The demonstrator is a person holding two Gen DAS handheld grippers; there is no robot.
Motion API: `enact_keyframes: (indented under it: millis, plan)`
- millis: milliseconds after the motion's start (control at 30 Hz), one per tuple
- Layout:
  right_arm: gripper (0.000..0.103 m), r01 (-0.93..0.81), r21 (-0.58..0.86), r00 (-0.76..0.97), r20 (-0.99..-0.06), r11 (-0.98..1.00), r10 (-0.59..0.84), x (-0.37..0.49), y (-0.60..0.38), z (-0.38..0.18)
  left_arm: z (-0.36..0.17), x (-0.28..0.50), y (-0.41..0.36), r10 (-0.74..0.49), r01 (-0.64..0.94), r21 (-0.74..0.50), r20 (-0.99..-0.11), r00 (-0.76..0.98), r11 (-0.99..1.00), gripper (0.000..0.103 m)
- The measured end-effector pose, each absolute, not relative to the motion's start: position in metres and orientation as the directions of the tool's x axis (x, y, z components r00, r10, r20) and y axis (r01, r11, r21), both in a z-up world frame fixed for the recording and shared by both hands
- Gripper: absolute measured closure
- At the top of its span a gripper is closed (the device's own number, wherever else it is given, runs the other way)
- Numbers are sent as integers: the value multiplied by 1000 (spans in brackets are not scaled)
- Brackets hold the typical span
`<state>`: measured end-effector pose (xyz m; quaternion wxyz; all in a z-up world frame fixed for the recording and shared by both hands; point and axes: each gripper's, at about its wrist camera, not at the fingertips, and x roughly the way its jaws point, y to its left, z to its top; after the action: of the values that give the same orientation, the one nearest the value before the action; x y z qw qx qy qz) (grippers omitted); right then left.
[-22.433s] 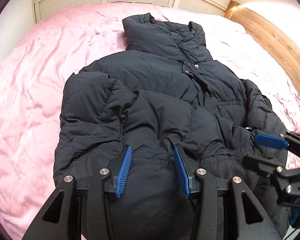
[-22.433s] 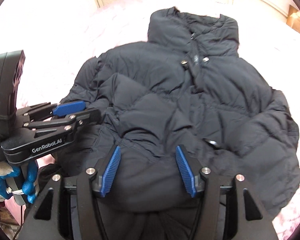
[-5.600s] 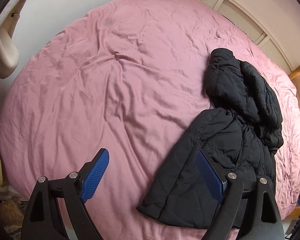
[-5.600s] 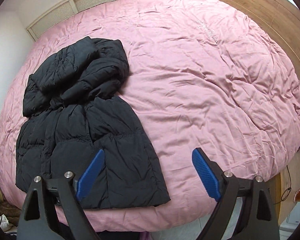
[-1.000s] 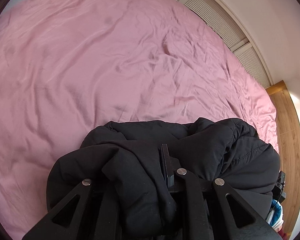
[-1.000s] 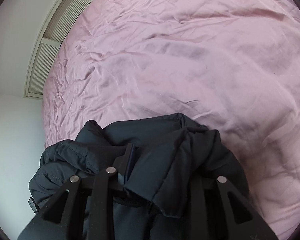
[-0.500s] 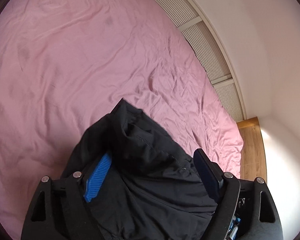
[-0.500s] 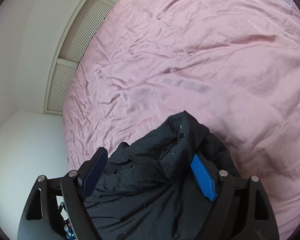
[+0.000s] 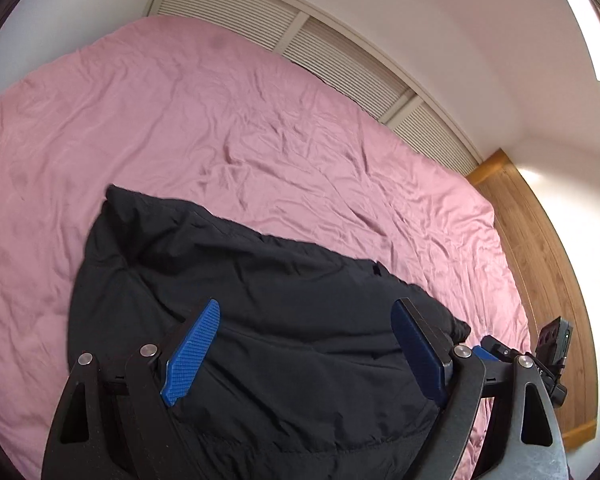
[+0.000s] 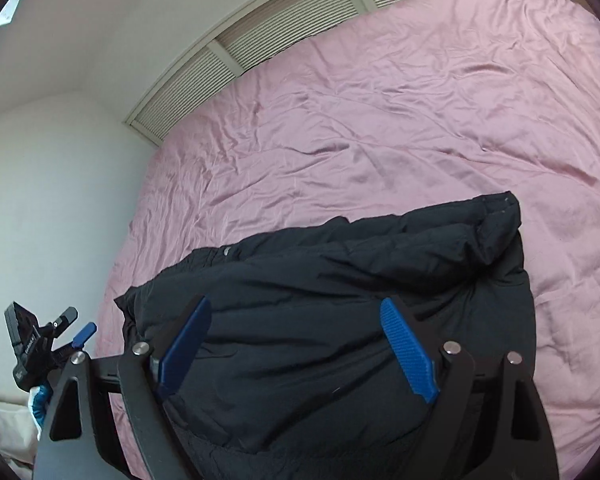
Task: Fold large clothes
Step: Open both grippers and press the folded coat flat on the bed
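- The left gripper (image 9: 304, 350) and the right gripper (image 10: 296, 348) hover above the near part of the black jacket (image 9: 260, 320); each has its jaws spread wide, pinching nothing.
- The jacket lies folded into a thick bundle at the near edge of the bed (image 9: 260, 120), its folded-over end pointing toward the bed's middle.
- Judgement: the fold appears laid down; the step in hand is clearing away.
- To do it well, both grippers should lift straight off so the blue pads (image 10: 406, 354) do not snag and drag the puffy top layer open.
- The far pink sheet carries nothing else.
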<state>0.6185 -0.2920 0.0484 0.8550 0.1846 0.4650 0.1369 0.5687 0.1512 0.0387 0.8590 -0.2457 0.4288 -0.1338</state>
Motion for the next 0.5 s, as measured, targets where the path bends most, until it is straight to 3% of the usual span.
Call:
enact_keyframes:
  millis: [167, 233, 367, 500]
  plan:
    - [16, -138, 335, 529, -771, 932, 355, 594, -245, 20, -7, 566, 84, -425, 85, -451, -738, 525, 888, 25]
    - [16, -155, 275, 518, -795, 949, 315, 600, -234, 2, -21, 577, 69, -347, 93, -354, -772, 533, 931, 25]
    - [16, -137, 223, 517, -815, 965, 261, 627, -231, -27, -38, 602, 57, -218, 64, -222, -787, 577, 973, 15]
    - [12, -120, 190, 496, -839, 974, 225, 659, -228, -45, -52, 627, 51, -165, 58, -162, -799, 579, 985, 13]
